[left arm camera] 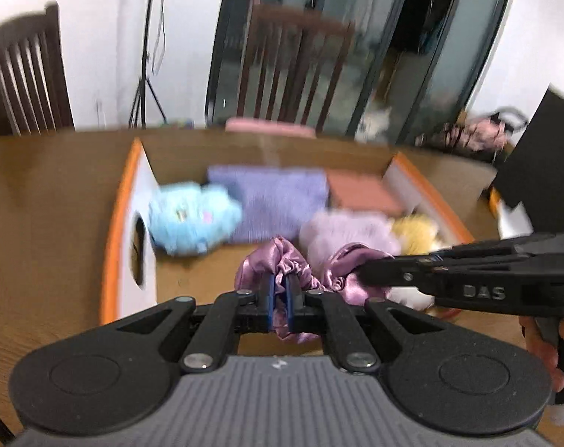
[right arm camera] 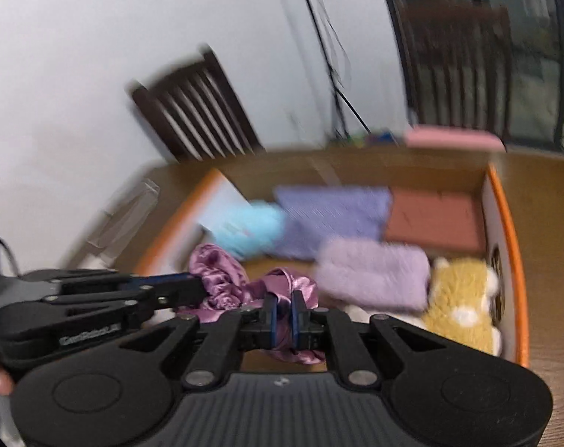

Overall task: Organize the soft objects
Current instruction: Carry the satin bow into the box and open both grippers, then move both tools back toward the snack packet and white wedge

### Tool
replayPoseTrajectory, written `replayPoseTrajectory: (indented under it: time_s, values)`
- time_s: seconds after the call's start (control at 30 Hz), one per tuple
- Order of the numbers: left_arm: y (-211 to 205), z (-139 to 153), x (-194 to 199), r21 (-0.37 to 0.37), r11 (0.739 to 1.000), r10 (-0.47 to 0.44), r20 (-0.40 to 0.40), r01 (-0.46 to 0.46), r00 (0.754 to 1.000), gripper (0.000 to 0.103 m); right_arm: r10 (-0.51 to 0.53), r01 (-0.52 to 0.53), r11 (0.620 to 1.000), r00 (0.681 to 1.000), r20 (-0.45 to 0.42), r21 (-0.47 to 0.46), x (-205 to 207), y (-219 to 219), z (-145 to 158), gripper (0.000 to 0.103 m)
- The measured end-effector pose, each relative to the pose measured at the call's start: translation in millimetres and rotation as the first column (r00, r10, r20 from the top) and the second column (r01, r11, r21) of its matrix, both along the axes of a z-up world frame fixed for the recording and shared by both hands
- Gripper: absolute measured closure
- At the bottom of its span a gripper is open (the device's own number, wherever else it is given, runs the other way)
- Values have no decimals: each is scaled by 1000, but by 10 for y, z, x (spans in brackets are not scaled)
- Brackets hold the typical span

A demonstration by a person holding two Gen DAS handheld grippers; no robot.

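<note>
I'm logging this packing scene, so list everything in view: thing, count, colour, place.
satin cloth: 1, mauve, held over box's near end
box: 1, cardboard, orange-edged, on table
blue plush: 1, light blue, box left
knit cloth: 1, lavender, box back
folded cloth: 1, rust-pink, box back right
fluffy cloth: 1, lilac, box middle
yellow plush: 1, yellow-white, box right
chairs: 2, dark wood, behind table
table: 1, wood
left gripper: shut on cloth
right gripper: shut on cloth

Satin cloth (left arm camera: 293, 272): shiny mauve-pink
Plush toy (left arm camera: 192, 219): sky blue
Ribbed cloth (left arm camera: 274, 201): lavender
Fluffy cloth (right arm camera: 371, 275): pale lilac
Bear toy (right arm camera: 460, 298): tan, white patches
Box rim (left arm camera: 114, 231): orange
</note>
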State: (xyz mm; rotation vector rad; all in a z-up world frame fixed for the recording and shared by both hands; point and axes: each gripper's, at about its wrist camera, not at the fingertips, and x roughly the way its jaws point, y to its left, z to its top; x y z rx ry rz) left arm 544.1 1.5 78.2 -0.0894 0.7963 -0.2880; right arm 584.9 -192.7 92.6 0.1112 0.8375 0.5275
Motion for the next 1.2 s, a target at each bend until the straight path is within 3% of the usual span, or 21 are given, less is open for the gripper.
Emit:
replayPoseTrajectory:
  time_s: [0.1,0.23,0.33,0.37,0.47,0.63,0.77,0.83,1.0,1.2]
  values:
    - [-32,-155,31,45,999,-19,-15,20,1000,95,1,-3,998,999,-38,-57,63,52,-295,93]
    - [-4,-216,43,48,999,-14,-14,15,1000,92,-14,13,997,1000,-14,-81,12,23,-387,86]
    - [28,-136,12,60,998,-9,2,8,1000,65,-8,9,995,1000,13,-103,-66,38,-346,84]
    - [55,-87,-34,51,999,-17,19,16,1000,57,-6,10,994,1000,29,-112,-77,51,-307,80]
    - [101,139,-176,47,999,-28,65,25,997,57,-3,13,994,996,85,-113,-222,28,-55,63]
    - [179,633,-683,72,997,-20,176,8,984,49,-9,28,995,982,187,-97,-569,-121,482,60]
    - [232,928,-1192,137,990,-13,281,-27,960,32,-20,49,994,958,285,-96,-996,-308,876,49]
    - [263,1036,-1444,162,984,11,331,-69,944,27,-23,60,993,945,326,-104,-1229,-402,1010,48]
    - [260,1191,-1867,183,975,41,400,-124,916,21,-32,78,992,921,389,-103,-1692,-542,1197,42]
    - [211,983,-2420,187,969,66,443,-164,894,17,1,41,996,877,481,-77,-2310,-563,1089,34]
